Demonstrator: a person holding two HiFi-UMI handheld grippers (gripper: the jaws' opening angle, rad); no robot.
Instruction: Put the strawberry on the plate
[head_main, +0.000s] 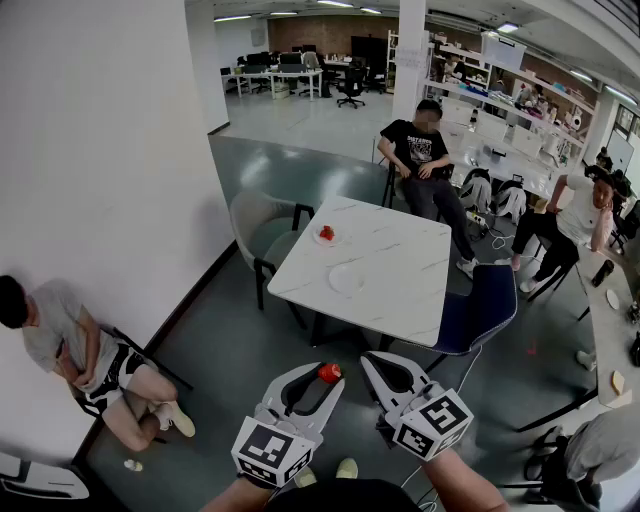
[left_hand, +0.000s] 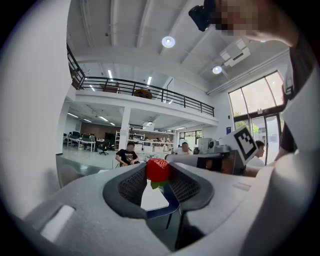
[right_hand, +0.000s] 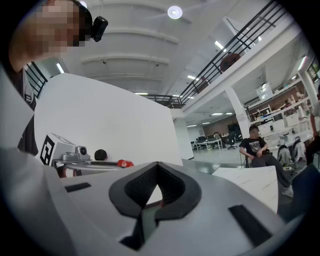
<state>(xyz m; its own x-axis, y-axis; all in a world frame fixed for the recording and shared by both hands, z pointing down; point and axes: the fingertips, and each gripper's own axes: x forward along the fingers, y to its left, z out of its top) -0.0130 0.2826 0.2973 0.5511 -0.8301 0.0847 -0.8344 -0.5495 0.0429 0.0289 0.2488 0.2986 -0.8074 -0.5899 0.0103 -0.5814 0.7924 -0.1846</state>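
Note:
My left gripper (head_main: 322, 378) is shut on a red strawberry (head_main: 329, 372), held in the air well short of the white marble table (head_main: 400, 270). In the left gripper view the strawberry (left_hand: 157, 170) sits pinched between the dark pads at the jaw tips. An empty white plate (head_main: 346, 279) lies near the table's middle. A second small plate (head_main: 318, 241) at the far left corner carries another strawberry (head_main: 326, 233). My right gripper (head_main: 370, 362) hovers beside the left one, shut with nothing in it; its tips (right_hand: 157, 165) meet.
A grey-green chair (head_main: 262, 230) stands left of the table and a blue chair (head_main: 482, 308) at its near right. People sit by the white wall (head_main: 90, 150) at left, behind the table, and at right.

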